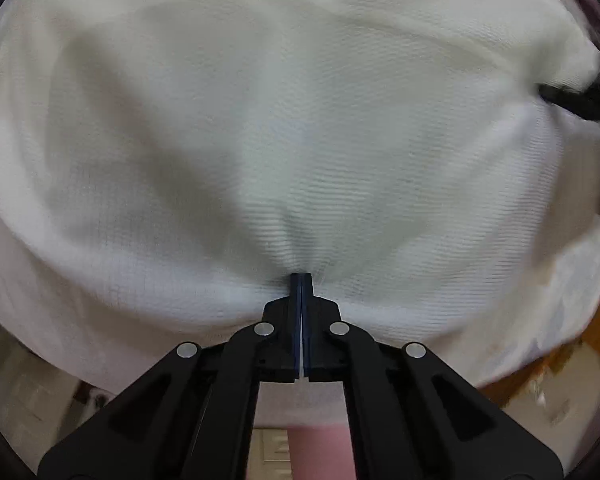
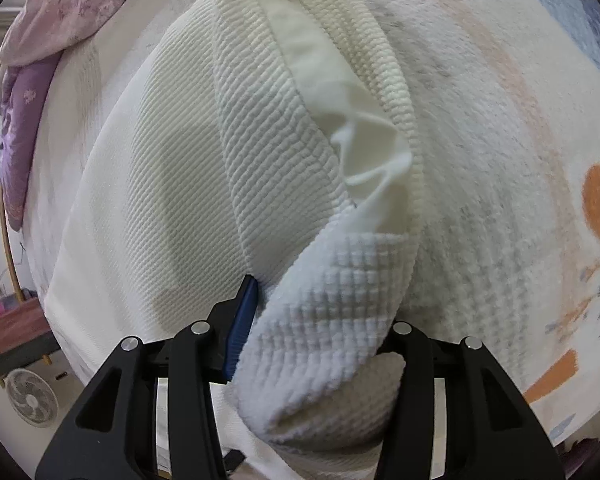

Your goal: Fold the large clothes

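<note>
While pinched in both jaws, white garment [image 1: 300,140] hangs ahead

Bed w/ patterned cream blanket [image 2: 500,160]; white textured garment [image 2: 172,200] + purple quilt [image 2: 24,128] on it.

Two black handheld grippers, seen from their own wrist cameras

Each of the left gripper [image 1: 301,280] and right gripper [image 2: 320,300] is built from black angular linkage arms, joined by round silver pins, with recessed cut-outs; blue pads are fitted inside the fingers.
</note>
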